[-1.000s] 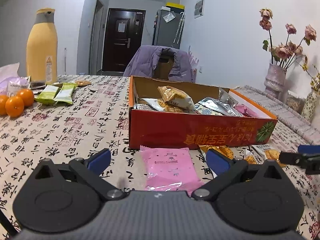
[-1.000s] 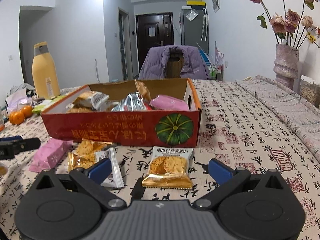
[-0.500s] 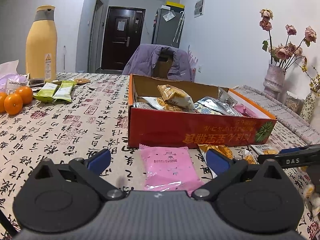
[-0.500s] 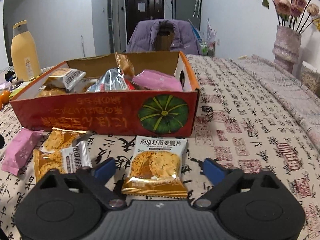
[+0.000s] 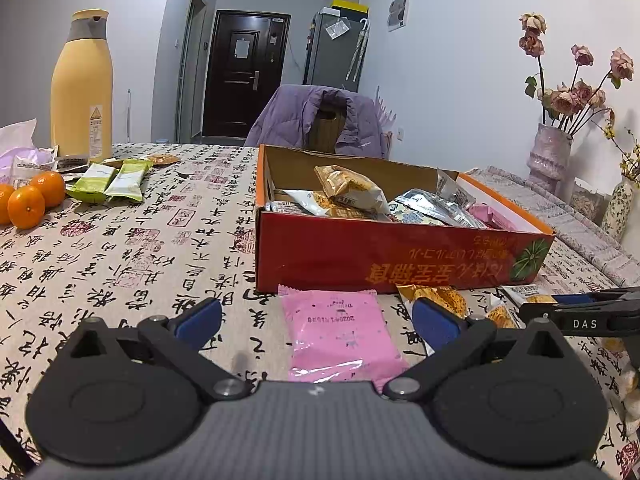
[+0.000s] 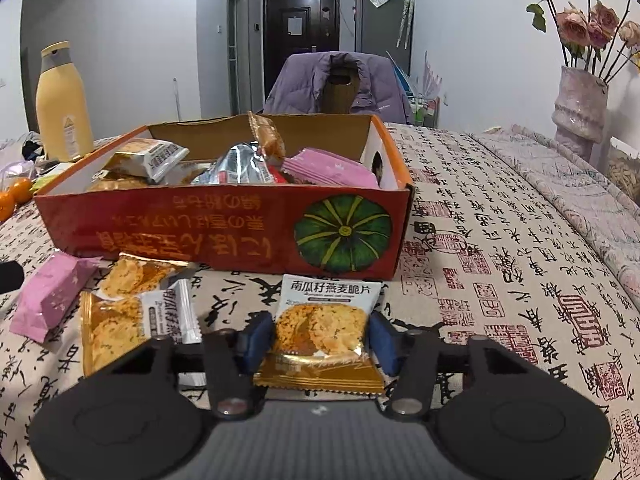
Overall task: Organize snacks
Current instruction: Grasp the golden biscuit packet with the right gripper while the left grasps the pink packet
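On a table spread with a calligraphy-print cloth point(image 6: 500, 240), the right gripper point(image 6: 320, 338) was closing its blue pads on an oat-crisp packet point(image 6: 322, 332) that lay flat just in front of the red cardboard box point(image 6: 224, 232). The pads stood at the packet's two side edges, seemingly touching the film. The left gripper point(image 5: 316, 320) hung with its fingers wide apart over a pink packet point(image 5: 340, 332), gripping nothing. Two more crisp packets point(image 6: 132, 312) lay between the pink one and the packet being taken. Such a packet is likely light, its film slick and crinkly and the crisps inside brittle, so a gentle squeeze across the middle or on a sealed edge would probably serve better than a hard pinch. Several snacks already sat in the box.
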`<state>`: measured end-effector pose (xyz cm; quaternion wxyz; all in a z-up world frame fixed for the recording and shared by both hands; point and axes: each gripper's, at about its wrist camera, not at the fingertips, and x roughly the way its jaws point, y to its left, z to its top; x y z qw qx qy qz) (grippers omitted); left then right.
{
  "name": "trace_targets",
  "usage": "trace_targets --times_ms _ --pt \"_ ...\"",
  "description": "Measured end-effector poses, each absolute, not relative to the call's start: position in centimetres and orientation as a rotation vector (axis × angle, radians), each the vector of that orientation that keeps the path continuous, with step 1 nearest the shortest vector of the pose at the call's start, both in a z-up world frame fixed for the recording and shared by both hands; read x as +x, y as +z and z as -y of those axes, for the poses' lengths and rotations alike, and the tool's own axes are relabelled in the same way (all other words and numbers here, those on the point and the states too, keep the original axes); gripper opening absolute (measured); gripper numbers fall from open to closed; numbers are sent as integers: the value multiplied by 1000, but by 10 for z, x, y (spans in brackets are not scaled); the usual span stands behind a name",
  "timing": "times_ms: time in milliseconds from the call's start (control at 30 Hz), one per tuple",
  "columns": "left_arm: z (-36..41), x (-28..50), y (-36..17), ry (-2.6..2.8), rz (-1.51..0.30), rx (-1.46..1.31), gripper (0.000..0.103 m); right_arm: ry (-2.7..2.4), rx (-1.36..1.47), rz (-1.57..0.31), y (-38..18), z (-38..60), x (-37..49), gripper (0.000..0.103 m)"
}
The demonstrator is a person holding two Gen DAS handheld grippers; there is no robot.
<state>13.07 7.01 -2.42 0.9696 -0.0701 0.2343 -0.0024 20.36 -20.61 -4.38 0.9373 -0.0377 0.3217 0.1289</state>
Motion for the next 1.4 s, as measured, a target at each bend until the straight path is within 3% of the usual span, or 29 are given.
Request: trace_targets --times_ms 167,433,1167,1400 --pt "-69 131 -24 0 -479 -136 103 265 -45 -636 -41 211 202 43" --pt "-60 139 -25 19 -527 -87 103 267 -26 -529 -33 217 187 42" --pt "-32 177 -31 99 -686 -34 103 296 28 -513 -33 225 186 43" --pt "-35 182 -36 97 -709 -57 86 293 29 -514 -33 224 186 43"
